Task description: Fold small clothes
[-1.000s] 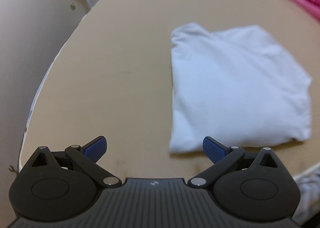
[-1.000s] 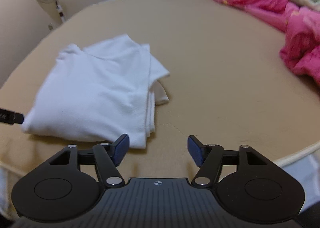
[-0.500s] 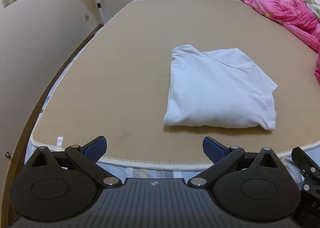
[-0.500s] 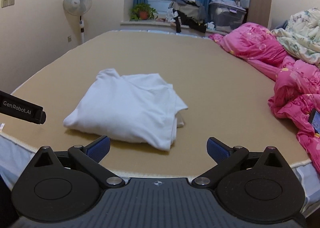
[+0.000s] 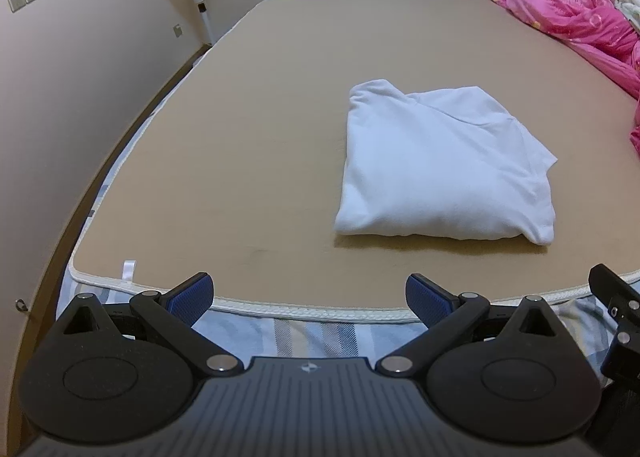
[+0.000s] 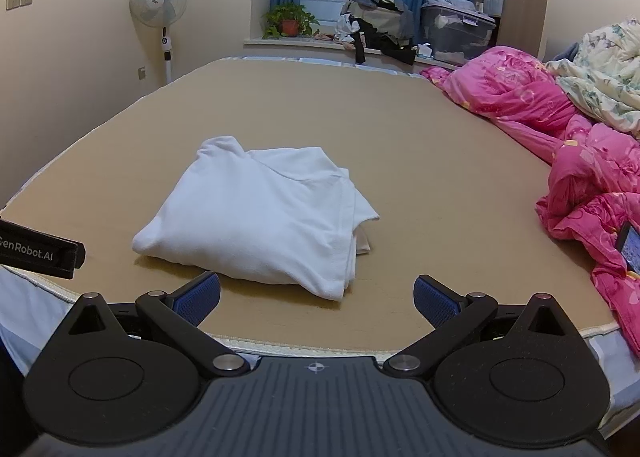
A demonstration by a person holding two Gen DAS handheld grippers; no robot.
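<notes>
A white garment (image 5: 444, 165) lies folded into a thick rectangle on the tan mattress (image 5: 260, 137), near its front edge. In the right wrist view the same garment (image 6: 260, 217) shows stacked layers along its right side. My left gripper (image 5: 308, 295) is open and empty, held back over the bed's front edge, left of the garment. My right gripper (image 6: 316, 295) is also open wide with nothing between its blue pads (image 6: 434, 299), just in front of the garment's near corner. Neither gripper touches the cloth.
Pink quilts (image 6: 560, 145) are piled along the mattress's right side, with a phone (image 6: 630, 247) on them. A standing fan (image 6: 160, 13) is by the left wall. A windowsill holds a potted plant (image 6: 290, 21), clothes and a storage box. Bare mattress stretches left of and behind the garment.
Both grippers drew back and up from the folded garment to the bed's front edge. The right gripper's jaws widened. The garment stayed put.
</notes>
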